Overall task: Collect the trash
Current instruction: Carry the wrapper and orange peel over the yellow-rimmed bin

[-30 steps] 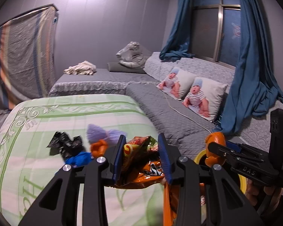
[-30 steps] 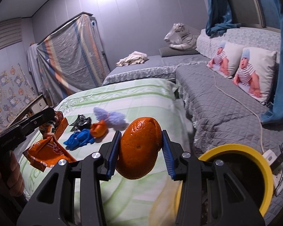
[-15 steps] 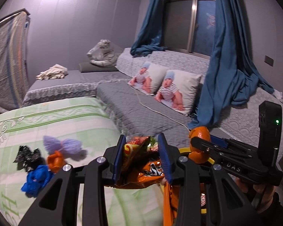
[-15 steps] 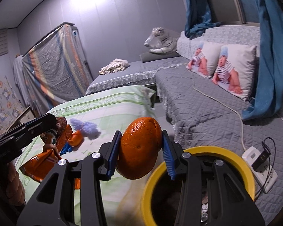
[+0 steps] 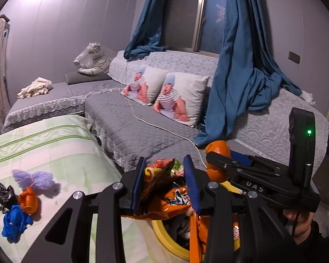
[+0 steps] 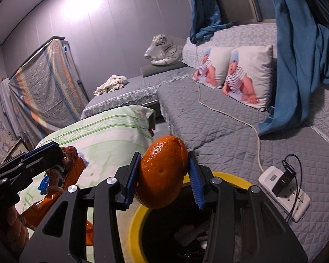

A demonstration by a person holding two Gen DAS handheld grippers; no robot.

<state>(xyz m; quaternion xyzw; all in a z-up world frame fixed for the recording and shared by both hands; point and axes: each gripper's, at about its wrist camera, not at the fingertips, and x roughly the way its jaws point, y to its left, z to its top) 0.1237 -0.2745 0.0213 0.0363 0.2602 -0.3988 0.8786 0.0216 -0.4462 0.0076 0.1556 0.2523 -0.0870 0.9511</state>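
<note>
Left edge of the green bed (image 5: 54,144): loose trash still lying there, namely a black wrapper (image 5: 3,197), a blue crumpled piece (image 5: 15,222), an orange scrap (image 5: 28,200) and a purple fluffy piece (image 5: 33,178), all close together. Centre: left hand-held gripper (image 5: 164,186) clamped on an orange snack bag (image 5: 164,199), the bag hanging over the near rim of the yellow bin (image 5: 164,236). Right of it: right hand-held gripper (image 6: 163,178) closed on an orange peel (image 6: 162,173), held just above the bin's open mouth; some trash already inside. Bin stands between the bed and the grey sofa (image 6: 219,131). On the sofa at far right, a white power strip (image 6: 283,190) with a black charger plugged in.
</note>
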